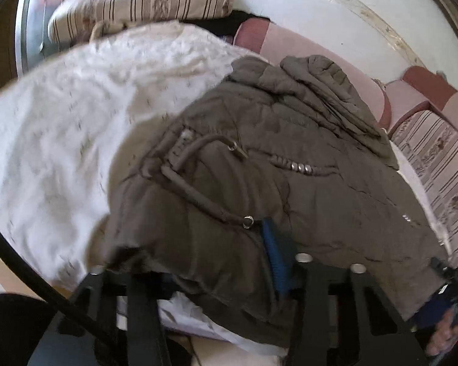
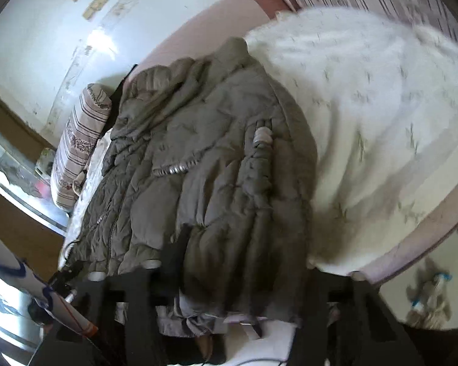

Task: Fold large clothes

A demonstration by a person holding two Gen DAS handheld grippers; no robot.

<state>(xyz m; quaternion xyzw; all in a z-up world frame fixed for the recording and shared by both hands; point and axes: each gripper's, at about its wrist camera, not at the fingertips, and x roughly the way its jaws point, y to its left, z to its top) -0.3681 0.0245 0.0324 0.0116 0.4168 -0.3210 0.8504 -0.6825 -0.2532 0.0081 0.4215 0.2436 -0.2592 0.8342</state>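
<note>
An olive-grey puffer jacket lies folded on a white fleece blanket over a sofa. Its hood points toward the backrest, and a cord with metal rings lies across it. My left gripper sits at the jacket's near hem, with fabric draped between and over the jaws; one blue pad shows. In the right wrist view the same jacket fills the middle. My right gripper is at its near hem, fabric bunched between the jaws.
A striped cushion lies behind the blanket, and another striped cushion sits left of the jacket. The pink sofa backrest runs along a white wall. The white blanket covers the seat to the right.
</note>
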